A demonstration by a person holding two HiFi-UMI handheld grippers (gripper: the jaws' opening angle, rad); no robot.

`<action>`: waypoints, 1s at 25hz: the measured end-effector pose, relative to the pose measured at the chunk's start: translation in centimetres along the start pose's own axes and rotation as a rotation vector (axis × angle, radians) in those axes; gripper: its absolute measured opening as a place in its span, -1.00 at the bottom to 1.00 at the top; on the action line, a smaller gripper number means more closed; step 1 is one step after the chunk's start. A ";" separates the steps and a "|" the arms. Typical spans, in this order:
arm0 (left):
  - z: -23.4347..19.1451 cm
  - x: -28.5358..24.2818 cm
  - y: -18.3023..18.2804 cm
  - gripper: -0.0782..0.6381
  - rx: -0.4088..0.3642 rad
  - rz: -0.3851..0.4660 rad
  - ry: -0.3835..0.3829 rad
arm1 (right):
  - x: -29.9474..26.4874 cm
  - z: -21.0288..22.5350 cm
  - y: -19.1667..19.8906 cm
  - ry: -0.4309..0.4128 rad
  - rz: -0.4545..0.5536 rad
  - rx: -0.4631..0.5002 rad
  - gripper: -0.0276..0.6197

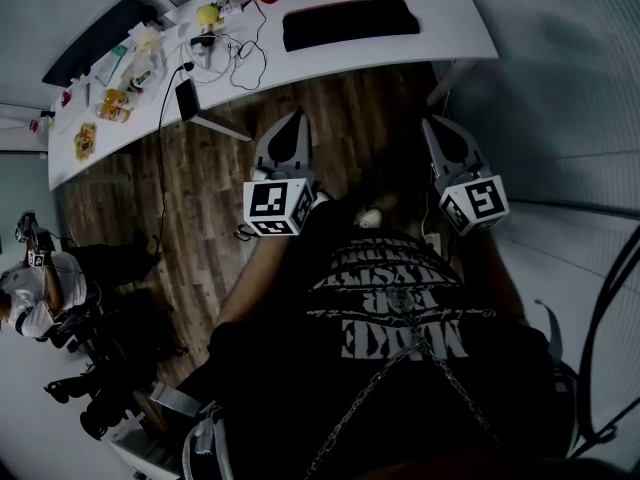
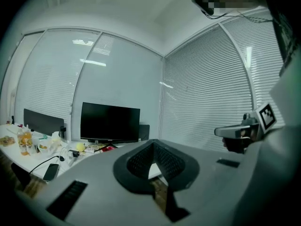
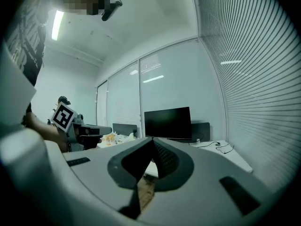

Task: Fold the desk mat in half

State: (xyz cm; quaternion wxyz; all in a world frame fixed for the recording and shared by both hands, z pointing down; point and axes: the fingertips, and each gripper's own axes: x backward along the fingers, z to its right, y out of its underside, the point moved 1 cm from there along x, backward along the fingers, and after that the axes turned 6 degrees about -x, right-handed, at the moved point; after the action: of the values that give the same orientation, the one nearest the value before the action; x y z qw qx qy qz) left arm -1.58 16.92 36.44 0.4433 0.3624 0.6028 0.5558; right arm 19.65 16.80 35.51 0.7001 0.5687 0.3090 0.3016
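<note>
**A:** Jaws, both sides?

**B:** Left gripper [image 1: 297,120]: jaws clenched, pad on pad, gripping nothing. Right gripper [image 1: 433,125]: same reading. Both are held over the wooden floor [image 1: 200,198] and aim toward 12 o'clock at the white bench [image 1: 440,38]. Neither touches it.

**A:** Desk mat position?

**B:** The desk mat [image 1: 350,23] is black and lies flat on the bench, between 12 and 1 o'clock from the left gripper. It is well apart from both grippers. It shows as a long narrow strip, and I cannot tell whether it is doubled over.

**A:** Containers and contents?

**B:** One bottle [image 2: 22,142] stands upright at the bench's 9 o'clock end in the left gripper view, orange inside. The fill level is not readable. Yellow packets [image 1: 115,105] lie near that same end. I cannot tell what they hold.

**A:** Other items on the bench?

**B:** A dark phone [image 1: 187,98] lies near the front edge, at 10 o'clock from the left gripper. Loose cables [image 1: 240,58] lie just beside it. A yellow round thing [image 1: 208,13] sits further back. A black monitor [image 2: 110,122] stands upright at the rear, its screen dark.
</note>
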 end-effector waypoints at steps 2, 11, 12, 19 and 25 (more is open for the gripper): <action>-0.1 -0.2 0.7 -0.76 -0.002 -0.013 0.004 | -0.5 -0.1 0.2 -0.014 -0.012 0.009 -0.91; -1.9 -1.8 0.8 -0.76 -0.006 0.014 0.003 | -2.6 0.6 -0.1 -0.009 -0.016 0.034 -0.91; -2.1 -2.1 0.8 -0.76 -0.007 0.013 0.006 | -3.0 0.7 0.0 -0.006 -0.021 0.029 -0.91; -4.3 -6.1 1.5 -0.76 -0.002 -0.016 0.051 | -6.7 2.2 0.1 0.030 -0.058 0.007 -0.91; -7.5 -10.4 1.2 -0.76 -0.004 -0.030 0.079 | -11.2 3.8 -0.1 0.052 -0.084 -0.003 -0.91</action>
State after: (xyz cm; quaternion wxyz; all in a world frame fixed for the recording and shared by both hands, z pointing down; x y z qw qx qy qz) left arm -5.09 4.76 38.89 0.4283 0.3303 0.6239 0.5641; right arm 15.59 5.83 37.08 0.7048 0.5462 0.3501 0.2870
